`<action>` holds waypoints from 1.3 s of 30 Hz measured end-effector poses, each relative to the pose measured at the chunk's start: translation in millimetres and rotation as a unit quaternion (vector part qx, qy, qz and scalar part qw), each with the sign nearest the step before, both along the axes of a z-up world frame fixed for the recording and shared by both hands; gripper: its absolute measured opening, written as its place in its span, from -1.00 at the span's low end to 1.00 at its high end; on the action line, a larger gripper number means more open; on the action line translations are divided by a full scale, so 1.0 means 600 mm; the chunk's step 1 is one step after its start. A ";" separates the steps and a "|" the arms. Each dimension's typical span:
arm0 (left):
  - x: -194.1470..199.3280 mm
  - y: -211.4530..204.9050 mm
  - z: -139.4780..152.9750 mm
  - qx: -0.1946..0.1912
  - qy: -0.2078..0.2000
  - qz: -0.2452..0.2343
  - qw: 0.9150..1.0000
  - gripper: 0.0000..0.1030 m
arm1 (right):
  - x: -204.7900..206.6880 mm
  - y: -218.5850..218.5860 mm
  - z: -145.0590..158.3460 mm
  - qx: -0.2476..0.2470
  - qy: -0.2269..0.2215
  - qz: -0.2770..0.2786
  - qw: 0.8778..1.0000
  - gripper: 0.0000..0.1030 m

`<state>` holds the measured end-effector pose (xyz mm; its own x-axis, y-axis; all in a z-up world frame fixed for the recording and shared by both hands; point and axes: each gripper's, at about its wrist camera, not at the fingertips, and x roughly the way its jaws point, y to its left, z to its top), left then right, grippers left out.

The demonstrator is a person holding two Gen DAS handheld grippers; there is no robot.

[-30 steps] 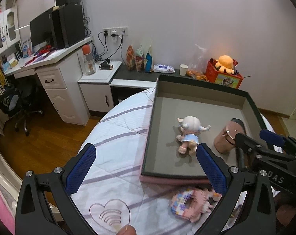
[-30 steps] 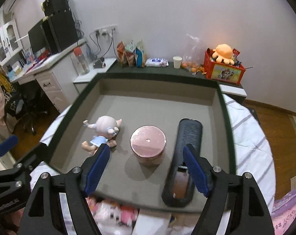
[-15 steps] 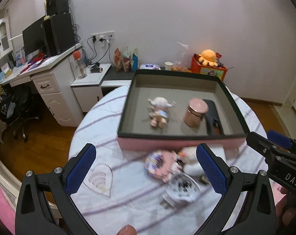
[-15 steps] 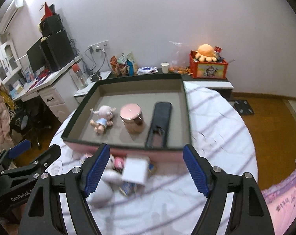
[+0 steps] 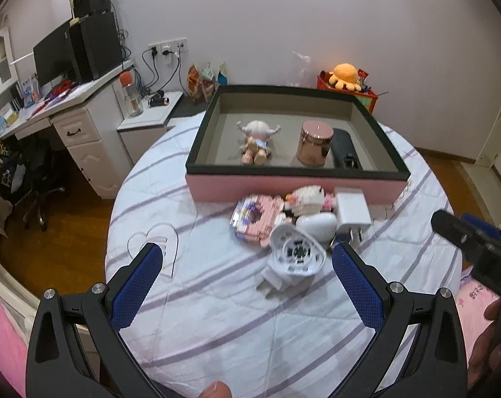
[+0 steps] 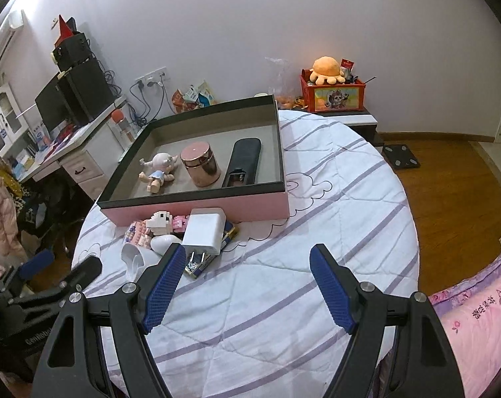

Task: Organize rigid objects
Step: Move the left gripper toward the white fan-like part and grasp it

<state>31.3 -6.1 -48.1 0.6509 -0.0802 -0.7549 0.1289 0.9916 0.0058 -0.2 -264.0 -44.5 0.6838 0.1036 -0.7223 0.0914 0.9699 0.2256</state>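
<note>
A pink box with a black rim [image 5: 297,185] [image 6: 197,210] stands on the round bed. In it lie a small doll [image 5: 257,139] [image 6: 159,170], a rose-gold jar [image 5: 314,143] [image 6: 200,164] and a black case [image 5: 345,154] [image 6: 244,162]. In front of the box lie a pink block toy [image 5: 255,217] [image 6: 152,225], a white charger [image 5: 351,212] [image 6: 204,230], a white egg-shaped item [image 5: 315,225] and a white plug adapter [image 5: 295,255] [image 6: 134,260]. My left gripper [image 5: 247,285] is open and empty, just short of the adapter. My right gripper [image 6: 245,282] is open and empty over the bedcover, right of the pile.
The bed has a white cover with purple stripes [image 6: 317,219]. A white desk with a monitor [image 5: 68,112] stands at the left. A low shelf with a red toy box [image 6: 331,94] stands behind the bed. Wooden floor [image 6: 449,179] lies to the right.
Both grippers have pulled back from above the box toward the near side of the bed. The pile in front of the box has come into view. Both stay open.
</note>
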 end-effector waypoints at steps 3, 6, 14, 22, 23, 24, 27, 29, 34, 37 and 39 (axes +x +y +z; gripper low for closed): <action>-0.006 0.001 -0.011 -0.001 0.008 -0.001 1.000 1.00 | -0.003 0.003 0.000 0.000 -0.001 0.004 1.000 0.53; -0.009 0.000 -0.018 -0.001 0.016 -0.004 1.000 1.00 | -0.004 0.007 -0.001 -0.001 0.000 0.007 1.000 0.53; 0.001 -0.020 -0.043 -0.004 0.034 -0.016 0.999 1.00 | -0.002 0.006 -0.003 -0.002 0.004 0.006 1.000 0.53; 0.027 -0.037 -0.076 -0.007 0.054 -0.021 0.998 1.00 | 0.005 -0.006 -0.016 -0.002 0.015 -0.002 1.000 0.53; 0.032 -0.038 -0.081 -0.007 0.056 -0.020 0.998 1.00 | 0.007 -0.007 -0.017 -0.001 0.016 -0.002 1.000 0.53; 0.038 -0.040 -0.088 -0.007 0.059 -0.019 0.998 1.00 | 0.008 -0.008 -0.019 -0.001 0.018 -0.002 1.000 0.53; 0.055 -0.041 -0.106 -0.010 0.068 -0.015 0.997 1.00 | 0.014 -0.011 -0.026 -0.002 0.024 -0.002 1.000 0.53; 0.067 -0.042 -0.121 -0.016 0.077 -0.011 0.997 1.00 | 0.018 -0.014 -0.031 -0.002 0.028 -0.004 1.000 0.53; 0.087 -0.048 -0.142 -0.013 0.083 -0.007 0.996 0.98 | 0.027 -0.024 -0.040 -0.002 0.036 -0.009 0.999 0.53; 0.090 -0.053 -0.138 -0.018 0.073 -0.010 0.997 0.78 | 0.032 -0.028 -0.044 -0.002 0.040 -0.010 0.999 0.53; 0.090 -0.054 -0.134 -0.019 0.068 -0.010 0.997 0.52 | 0.034 -0.030 -0.046 -0.001 0.041 -0.011 0.999 0.53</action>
<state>85.3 -38.5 -128.2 0.5409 -0.1222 -0.8322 0.1466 0.9879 -0.0498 20.2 -282.0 -72.1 0.6236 0.0886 -0.7767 0.1302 0.9679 0.2149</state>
